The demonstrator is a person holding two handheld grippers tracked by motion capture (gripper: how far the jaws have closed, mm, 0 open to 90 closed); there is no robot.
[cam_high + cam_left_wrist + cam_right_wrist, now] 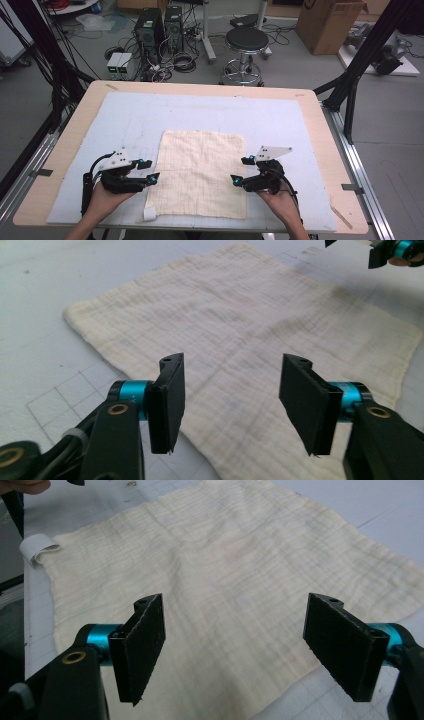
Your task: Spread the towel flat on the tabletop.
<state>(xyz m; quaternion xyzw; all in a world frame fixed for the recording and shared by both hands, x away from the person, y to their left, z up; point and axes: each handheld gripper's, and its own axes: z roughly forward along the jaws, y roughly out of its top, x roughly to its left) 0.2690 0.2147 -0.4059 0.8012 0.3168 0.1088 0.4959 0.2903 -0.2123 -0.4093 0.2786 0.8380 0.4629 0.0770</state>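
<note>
A cream gauze cloth (201, 172) lies spread flat on the pale blue mat (125, 115), with a small white tag (149, 214) at its near left corner. My left gripper (149, 170) hovers at the cloth's left edge, open, nothing between its jaws. At the right edge my right gripper (240, 170) is also open and empty. In the left gripper view the cloth (240, 325) stretches ahead of the gripper (231, 405). The right gripper view shows the cloth (230, 565) and its tag (36, 547) beyond the gripper (235, 650).
The mat covers a wooden table (320, 115) with black frame legs at both sides. Behind the table stand a black stool (246, 42), computer towers (157, 27), cables and a cardboard box (327, 22) on the floor.
</note>
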